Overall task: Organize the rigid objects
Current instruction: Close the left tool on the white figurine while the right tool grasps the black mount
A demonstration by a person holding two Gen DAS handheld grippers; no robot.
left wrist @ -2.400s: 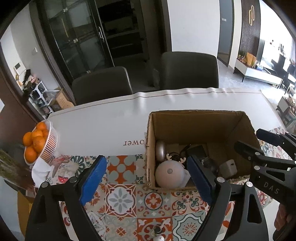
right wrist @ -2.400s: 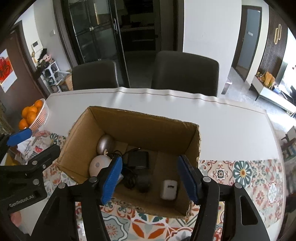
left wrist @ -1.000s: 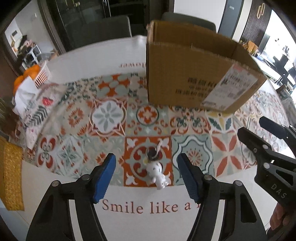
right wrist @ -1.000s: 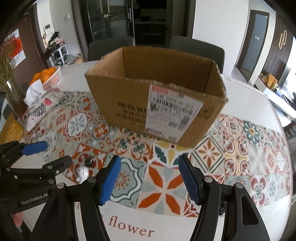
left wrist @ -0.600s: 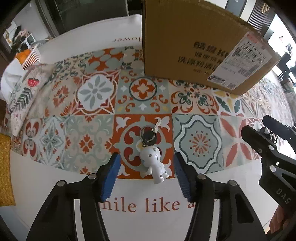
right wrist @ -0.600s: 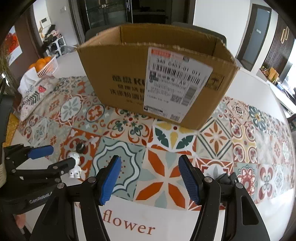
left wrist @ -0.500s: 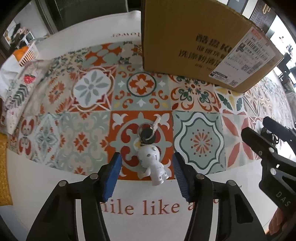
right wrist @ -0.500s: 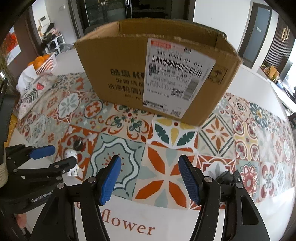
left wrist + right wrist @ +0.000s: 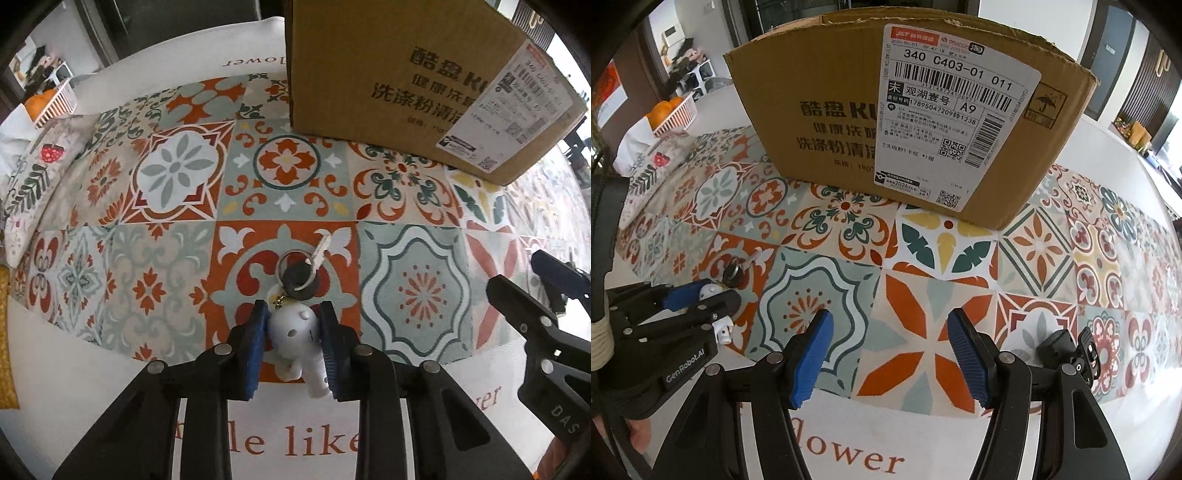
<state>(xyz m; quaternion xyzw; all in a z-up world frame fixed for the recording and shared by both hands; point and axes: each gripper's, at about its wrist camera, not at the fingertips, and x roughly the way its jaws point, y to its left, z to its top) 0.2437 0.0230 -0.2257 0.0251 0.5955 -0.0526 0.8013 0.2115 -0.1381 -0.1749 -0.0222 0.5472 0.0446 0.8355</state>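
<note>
The table (image 9: 92,387) is covered with a patterned tile-print cloth (image 9: 173,177) with white margins; a cardboard box (image 9: 388,74) stands on it, and a basket of oranges (image 9: 48,103) sits at the far left edge.

Left wrist view: the left gripper (image 9: 291,336) is lowered to the cloth. Its blue pads (image 9: 256,332) sit on either side of the round head of a white figurine keychain (image 9: 295,332), closed to the head's width and apparently touching it. The figurine's long axis runs roughly along the gripper fingers: body and legs point back toward the gripper base, while the key ring with black fob (image 9: 297,275) and silver key (image 9: 321,251) trails forward. The box is ahead and to the right of the gripper. The next move is judged to be a lift toward the box opening.

Right wrist view: the right gripper (image 9: 890,354) hovers above the cloth with its fingers wide apart and nothing between them. The figurine keychain (image 9: 720,299) lies well to its left, held in the left gripper (image 9: 701,295). The cardboard box (image 9: 820,122) stands straight ahead. The left gripper is nearer the keychain.
</note>
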